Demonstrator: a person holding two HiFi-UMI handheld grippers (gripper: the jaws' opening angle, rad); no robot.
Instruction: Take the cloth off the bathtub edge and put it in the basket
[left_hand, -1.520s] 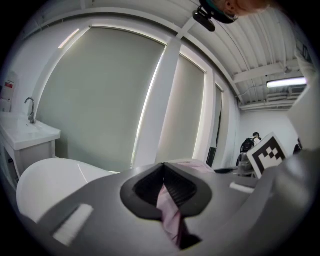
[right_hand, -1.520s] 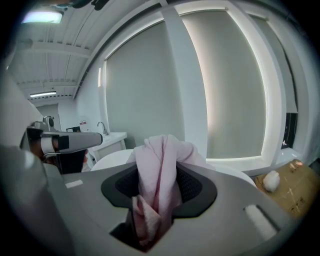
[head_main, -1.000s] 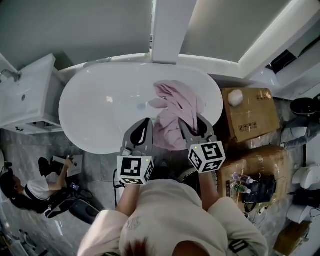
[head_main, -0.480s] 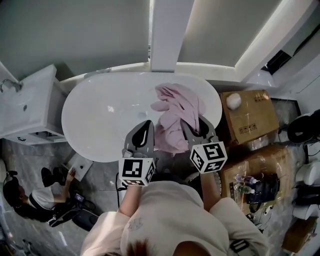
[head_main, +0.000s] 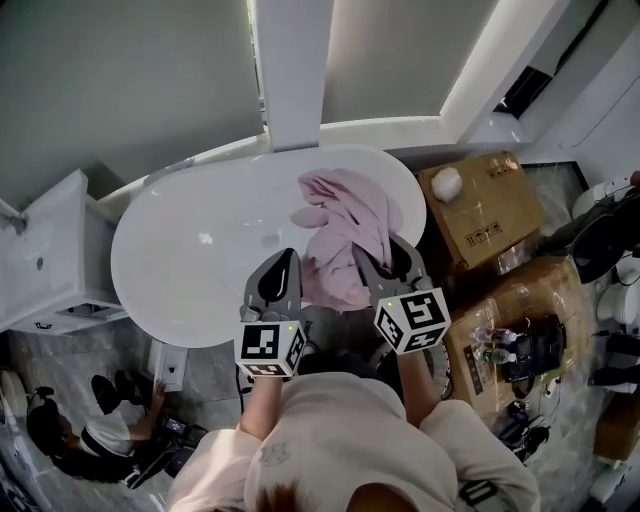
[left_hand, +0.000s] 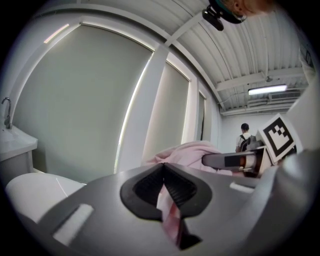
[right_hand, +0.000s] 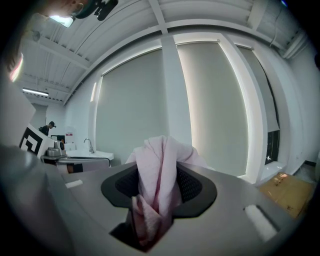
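Left gripper (left_hand: 164, 186): jaws pressed together on a thin fold of the pink cloth (head_main: 346, 225); we see the fold nipped between the black pads.
Right gripper (right_hand: 156, 197): jaws clamped on a thick bunch of the same cloth, which stands up out of them.
Cloth, location: over the right end of the white bathtub (head_main: 180, 270), with its near edge held between the two grippers.
Change since a second ago: we find both pinches as they were and the cloth bunched much as before. The bathtub now sits further left in the head view. The seated person (head_main: 90, 440) lies lower in the frame.
Cloth, long axis: runs from the grippers away towards the bathtub's far rim, with the far end leaning slightly left.
Hidden or unclear: the cloth's near hem is covered by the grippers. We cannot tell whether its far end rests on the bathtub. The bathtub's near rim passes behind the left gripper.
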